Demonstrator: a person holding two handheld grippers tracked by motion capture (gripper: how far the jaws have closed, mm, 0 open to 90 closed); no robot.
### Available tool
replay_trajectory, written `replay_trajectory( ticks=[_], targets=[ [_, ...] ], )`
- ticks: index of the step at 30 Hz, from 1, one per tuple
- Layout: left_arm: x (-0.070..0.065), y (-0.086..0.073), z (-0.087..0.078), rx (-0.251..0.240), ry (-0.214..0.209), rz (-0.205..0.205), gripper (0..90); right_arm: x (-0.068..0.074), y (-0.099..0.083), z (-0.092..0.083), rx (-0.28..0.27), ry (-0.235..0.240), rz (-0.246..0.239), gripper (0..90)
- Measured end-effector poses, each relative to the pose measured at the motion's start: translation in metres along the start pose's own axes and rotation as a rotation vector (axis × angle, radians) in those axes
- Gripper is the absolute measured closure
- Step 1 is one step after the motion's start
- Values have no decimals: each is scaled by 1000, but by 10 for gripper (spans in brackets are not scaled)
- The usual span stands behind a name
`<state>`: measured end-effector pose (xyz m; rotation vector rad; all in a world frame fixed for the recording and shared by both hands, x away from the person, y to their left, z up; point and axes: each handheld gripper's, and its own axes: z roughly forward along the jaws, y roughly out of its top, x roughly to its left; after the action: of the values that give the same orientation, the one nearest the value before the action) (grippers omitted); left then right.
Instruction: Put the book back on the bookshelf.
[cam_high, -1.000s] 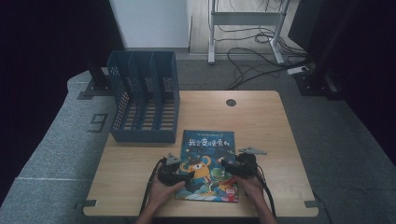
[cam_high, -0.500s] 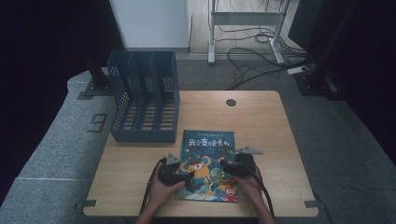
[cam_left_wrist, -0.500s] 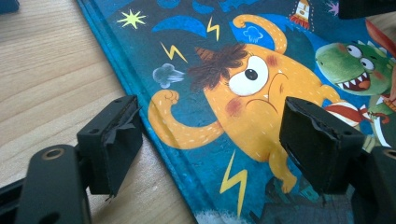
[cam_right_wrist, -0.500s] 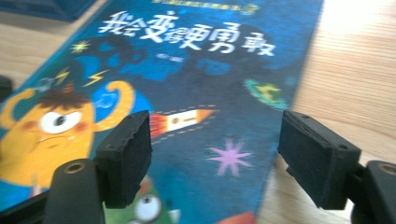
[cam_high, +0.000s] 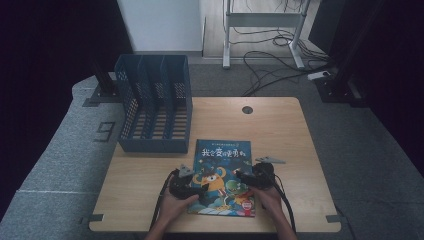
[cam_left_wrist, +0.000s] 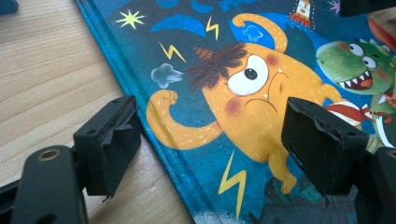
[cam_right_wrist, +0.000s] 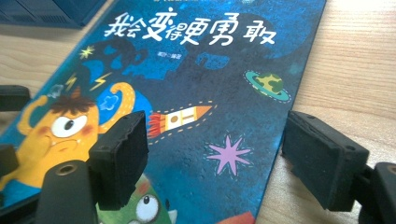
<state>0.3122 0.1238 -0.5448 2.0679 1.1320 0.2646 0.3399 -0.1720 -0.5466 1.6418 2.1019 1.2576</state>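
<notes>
One picture book (cam_high: 222, 177) is shown lying flat, cover up, on the near middle of the wooden desk (cam_high: 280, 130), its dark blue cover printed with an orange monster, a green creature and a rocket. Its long left edge is straddled by the left tool (cam_left_wrist: 210, 140): one jaw is seen over bare wood just beside the edge, the other above the cover near the orange figure. The jaws are spread wide and nothing is gripped between them. The right edge of the book is straddled likewise by the right tool (cam_right_wrist: 215, 154), one jaw above the cover and the other over the wood; its jaws have just been opening, are now wide apart, and no pad is pressed on the book. Each tool is held in one of the person's hands at the near edge of the desk in the high view, left tool (cam_high: 186, 186) and right tool (cam_high: 250, 176) at either side of the cover. A blue file rack (cam_high: 152, 107) with upright compartments is set well apart at the far left of the desk. The step in hand is judged to be the approach for a grasp. For the next move, a jaw would need to be slid under one edge before closing, since the book lies flat.
</notes>
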Motion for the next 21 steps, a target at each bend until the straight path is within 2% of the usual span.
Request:
replay_trajectory(
  ticks=[2,4,5,7,15,17,21],
  targets=[
    [-1,0,0,-1,1,3,189,-1,1,-2,-3,19,19,216],
    [-1,0,1,3,7,12,182,0,2,-4,-4,27,7,208],
    [-2,0,1,5,9,13,177,-1,3,-7,-7,48,23,205],
    [-2,0,1,4,11,14,175,-2,4,-9,-13,60,36,206],
    [2,0,0,-11,-16,-16,171,-3,9,-19,-49,120,72,207],
    [3,-1,0,-14,-22,-25,168,-4,11,-23,-53,148,80,199],
    [3,-1,0,-15,-23,-31,166,-6,12,-25,-46,176,101,201]
  ],
)
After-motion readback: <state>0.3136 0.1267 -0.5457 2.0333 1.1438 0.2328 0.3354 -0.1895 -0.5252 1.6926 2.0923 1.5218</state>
